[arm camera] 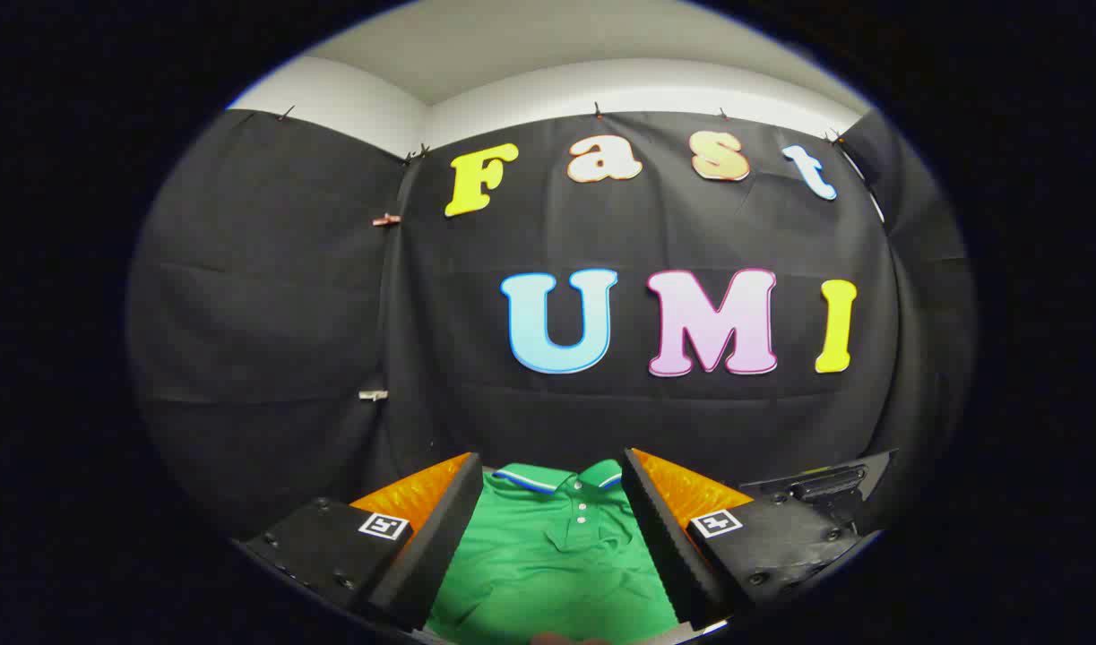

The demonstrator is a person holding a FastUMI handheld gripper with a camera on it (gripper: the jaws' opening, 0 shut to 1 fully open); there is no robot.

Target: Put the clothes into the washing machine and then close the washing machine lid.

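Here, counted plainly: one gripper (552, 484) with two fingers, and one piece of clothing, a green polo shirt (548, 564).

The shirt lies spread flat below the gripper, seen through the gap between the two fingers. Its collar (561, 479), green with a white and blue stripe along the edge, points away toward the black cloth wall (270, 313). Below the collar runs a short placket with three small white buttons (582, 507) in a row. The fabric shows a few soft folds near the chest. The shirt's sides run out of sight behind the fingers on either hand, so how wide it spreads cannot be told.

The claw is released: its two fingers stand well apart, with the whole width of the shirt's collar showing between them. Neither finger presses on the cloth; whether the tips touch it or hang above it cannot be told from this angle. Each finger carries one small square black-and-white marker (384, 525) on its top, two markers in all.

Beyond the right finger sits one dark part with a hinge-like bracket (825, 488); what it belongs to cannot be told. The cloth wall rises behind everything, with a pale wall (601, 85) above it.
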